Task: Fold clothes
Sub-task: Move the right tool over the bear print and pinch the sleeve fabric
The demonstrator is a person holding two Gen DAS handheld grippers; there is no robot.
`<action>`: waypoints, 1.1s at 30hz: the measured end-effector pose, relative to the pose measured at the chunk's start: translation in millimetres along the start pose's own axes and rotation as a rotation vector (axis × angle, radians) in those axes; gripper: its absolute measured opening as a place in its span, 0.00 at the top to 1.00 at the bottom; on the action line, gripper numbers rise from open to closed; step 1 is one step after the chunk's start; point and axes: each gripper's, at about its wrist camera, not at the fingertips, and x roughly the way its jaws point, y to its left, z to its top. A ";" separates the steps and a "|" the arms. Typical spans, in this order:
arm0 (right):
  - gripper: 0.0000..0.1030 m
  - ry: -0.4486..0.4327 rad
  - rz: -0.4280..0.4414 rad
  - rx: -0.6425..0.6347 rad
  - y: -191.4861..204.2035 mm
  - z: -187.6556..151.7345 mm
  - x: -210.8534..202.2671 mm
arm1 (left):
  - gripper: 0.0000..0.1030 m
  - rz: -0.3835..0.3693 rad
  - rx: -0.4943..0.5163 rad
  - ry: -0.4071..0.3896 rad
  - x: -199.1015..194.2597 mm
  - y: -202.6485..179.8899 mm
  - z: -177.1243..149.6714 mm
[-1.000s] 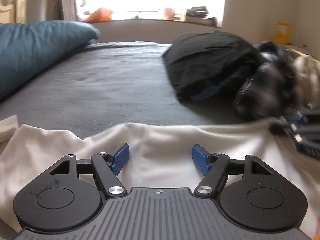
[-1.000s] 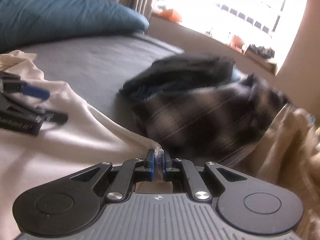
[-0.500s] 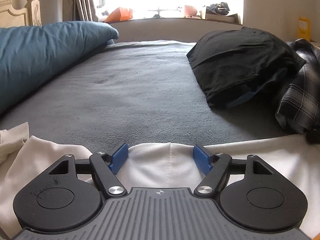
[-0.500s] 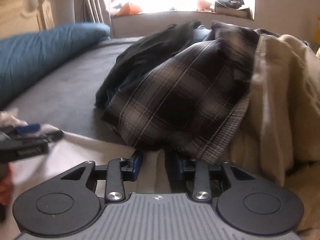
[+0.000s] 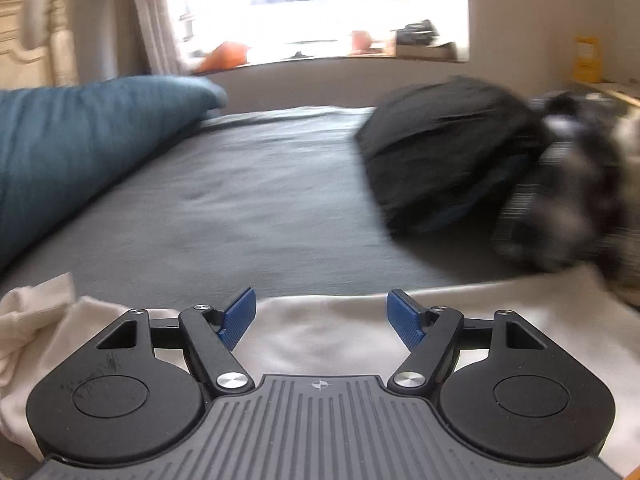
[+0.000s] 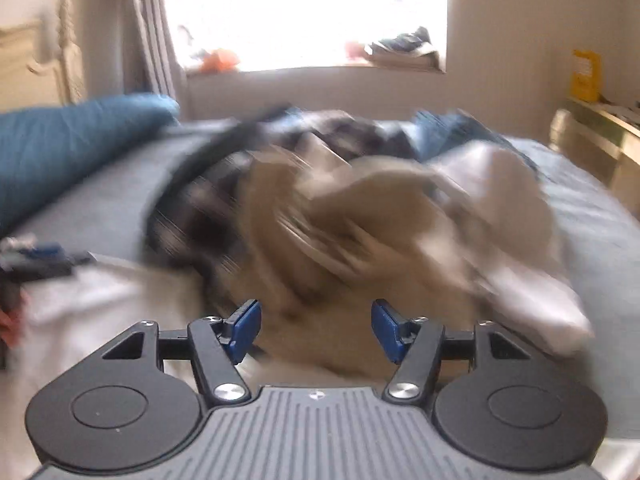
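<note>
Cream garment spread flat on grey bed; blurred clothes heap behind.

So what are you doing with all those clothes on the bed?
A person is folding clothes with a pair of tongs in each hand. The left tongs are open over a white garment spread on the grey bed, gripping nothing. The right tongs are open too, pointing at a blurry heap of unfolded clothes. A black garment lies further back.

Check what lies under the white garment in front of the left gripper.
The white garment lies spread on the grey bedspread, which shows beyond its far edge. Whatever is directly beneath the cloth is covered and cannot be seen.
</note>
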 end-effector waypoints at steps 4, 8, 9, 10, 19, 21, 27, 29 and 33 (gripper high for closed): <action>0.40 0.081 -0.078 -0.042 -19.6 -16.4 11.2 | 0.29 -0.167 0.072 0.037 -15.7 -39.0 -1.1; 0.40 0.150 -0.053 -0.048 -30.7 -17.7 33.6 | 0.29 -0.250 0.137 0.061 -21.9 -70.4 -9.7; 0.40 0.167 -0.045 -0.049 -33.4 -17.9 39.1 | 0.29 -0.265 0.152 0.065 -22.8 -77.4 -12.3; 0.39 0.184 -0.037 -0.050 -36.1 -18.1 44.6 | 0.29 -0.279 0.168 0.070 -23.6 -84.3 -15.0; 0.76 0.239 0.207 -0.078 -40.7 -27.6 20.2 | 0.29 -0.316 0.198 0.092 -22.3 -107.7 -30.2; 0.76 0.227 0.238 -0.162 -25.8 -36.6 4.0 | 0.29 -0.318 0.199 0.090 -24.3 -107.9 -29.8; 0.75 0.230 0.248 -0.401 19.3 -65.6 -19.6 | 0.29 -0.317 0.192 0.086 -21.8 -108.8 -29.6; 0.70 0.160 0.173 -0.306 3.5 -50.8 -15.8 | 0.29 -0.316 0.189 0.085 -20.8 -108.9 -30.7; 0.48 0.108 0.048 -0.055 -45.8 -20.5 15.0 | 0.28 -0.313 0.184 0.077 -20.2 -109.2 -33.2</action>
